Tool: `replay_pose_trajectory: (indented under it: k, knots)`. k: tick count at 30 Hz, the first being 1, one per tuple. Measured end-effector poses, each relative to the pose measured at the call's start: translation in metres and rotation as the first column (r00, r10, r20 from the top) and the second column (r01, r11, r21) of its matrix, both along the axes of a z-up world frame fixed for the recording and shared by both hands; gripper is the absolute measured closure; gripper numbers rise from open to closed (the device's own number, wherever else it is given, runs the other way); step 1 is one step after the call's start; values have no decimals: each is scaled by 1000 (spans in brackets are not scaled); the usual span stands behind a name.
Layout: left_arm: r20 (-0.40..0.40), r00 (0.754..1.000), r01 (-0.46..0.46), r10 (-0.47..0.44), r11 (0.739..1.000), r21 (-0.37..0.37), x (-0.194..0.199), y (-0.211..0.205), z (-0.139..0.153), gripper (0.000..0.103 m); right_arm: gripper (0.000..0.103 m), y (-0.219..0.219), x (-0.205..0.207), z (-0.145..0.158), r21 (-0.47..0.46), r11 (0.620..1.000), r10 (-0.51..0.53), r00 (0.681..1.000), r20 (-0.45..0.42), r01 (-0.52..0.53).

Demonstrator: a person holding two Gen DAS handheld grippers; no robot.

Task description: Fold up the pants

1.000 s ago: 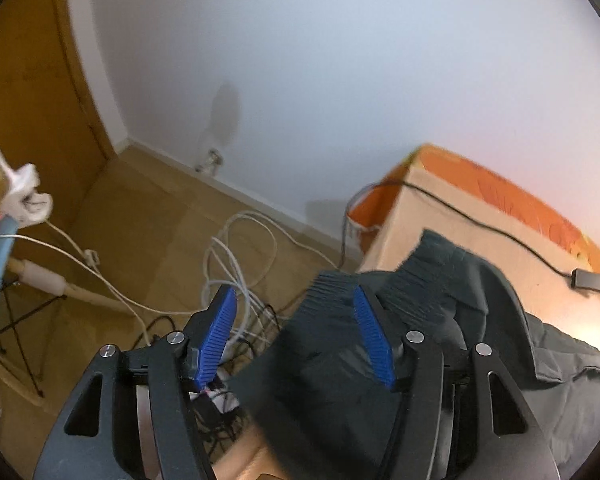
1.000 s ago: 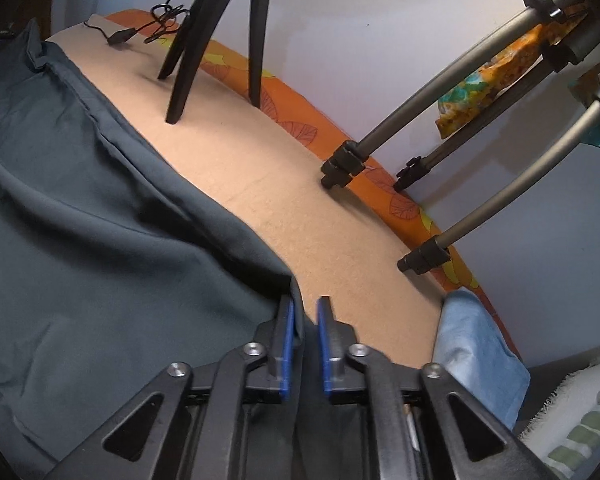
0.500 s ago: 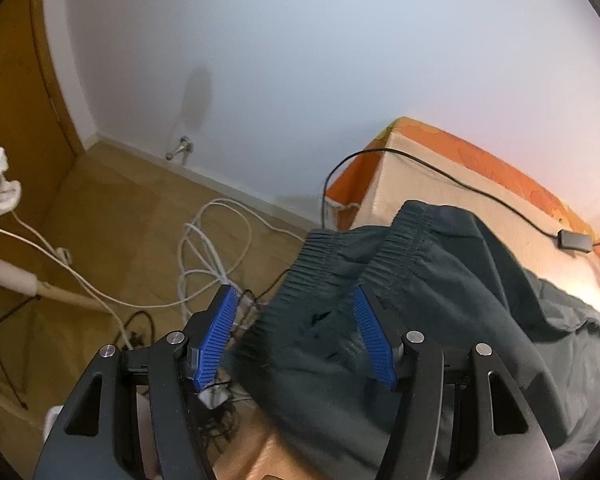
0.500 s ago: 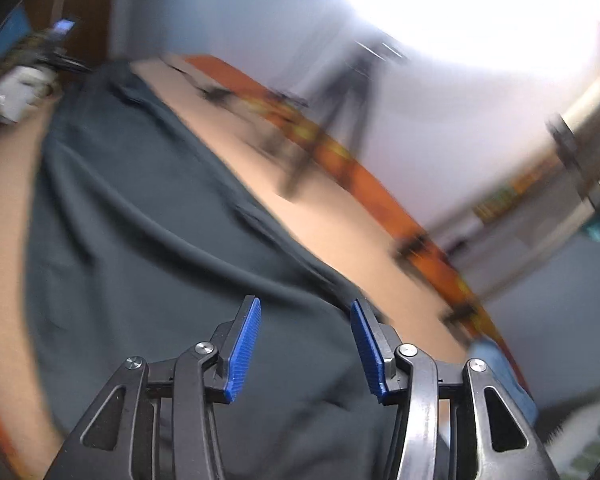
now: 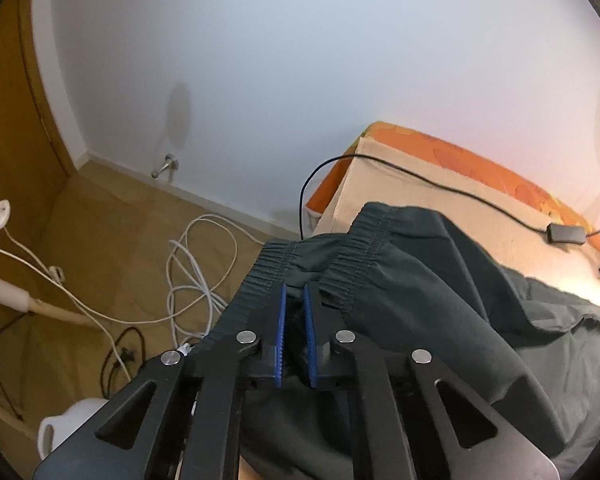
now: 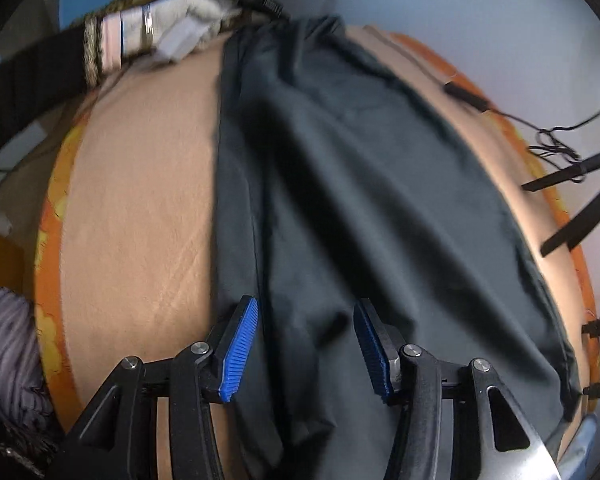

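pants (image 6: 360, 184) blurred, hem cut off below

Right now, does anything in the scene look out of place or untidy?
Yes. The waistband of the dark pants hangs past the corner of the bed, bunched where the left claw pinches it. A black cable with its adapter lies across the bed, close to the fabric.

The left gripper (image 5: 294, 294) has just clamped its blue pads shut on cloth; the right gripper (image 6: 306, 322) points steeply down, jaws apart.
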State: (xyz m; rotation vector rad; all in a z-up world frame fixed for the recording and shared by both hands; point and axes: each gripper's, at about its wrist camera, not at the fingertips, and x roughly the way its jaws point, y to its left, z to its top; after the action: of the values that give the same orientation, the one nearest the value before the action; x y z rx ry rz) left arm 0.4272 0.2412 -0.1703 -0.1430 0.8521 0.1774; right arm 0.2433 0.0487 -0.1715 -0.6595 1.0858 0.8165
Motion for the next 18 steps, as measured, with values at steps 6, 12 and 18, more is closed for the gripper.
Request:
replay_pose_trajectory:
  k: [6,12,18]
  knots:
    - [68,997,-27,31,998,-58,-9,15,20,99,101,5,6,4,2,1000,-11,1000,-14,11]
    - [115,990,-75,79,996,-39,-12,34,38,99,103,0,14,39,99,994,-32,999,-23,34]
    - [38,983,-182,180,982,47,-7,70,17,102,103,28,-6,15,12,997,72,997,-31,-71]
